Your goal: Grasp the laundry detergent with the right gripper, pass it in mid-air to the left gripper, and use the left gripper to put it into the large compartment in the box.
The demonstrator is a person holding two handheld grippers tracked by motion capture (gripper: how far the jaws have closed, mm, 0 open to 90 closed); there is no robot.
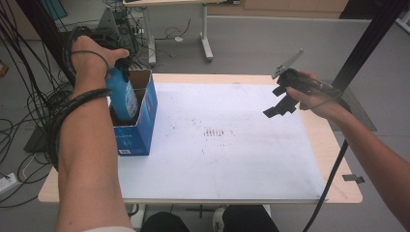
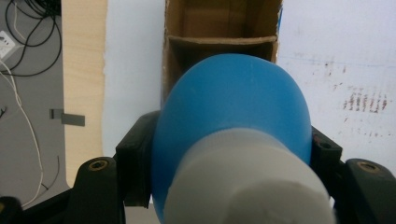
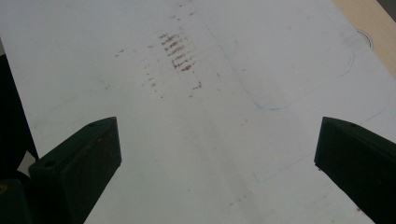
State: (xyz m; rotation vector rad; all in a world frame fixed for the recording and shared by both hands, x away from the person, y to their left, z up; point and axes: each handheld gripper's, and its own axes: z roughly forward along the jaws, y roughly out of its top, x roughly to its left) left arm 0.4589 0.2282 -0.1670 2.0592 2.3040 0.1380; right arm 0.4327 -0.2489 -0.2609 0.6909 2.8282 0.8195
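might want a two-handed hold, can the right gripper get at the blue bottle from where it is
Probably yes, with a long reach. The right gripper hangs open above the white sheet, nothing between. But the blue bottle sits partly inside the cardboard box, clamped by the left gripper.

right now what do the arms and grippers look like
Both forearms are bare; a pale sleeve edge shows at the left one. Left gripper and right gripper have blocky black jaws; the right carries a grey three-cornered plate. Black cables trail from them.

One blue bottle (image 1: 122,96), one box (image 1: 140,123) (cardboard).
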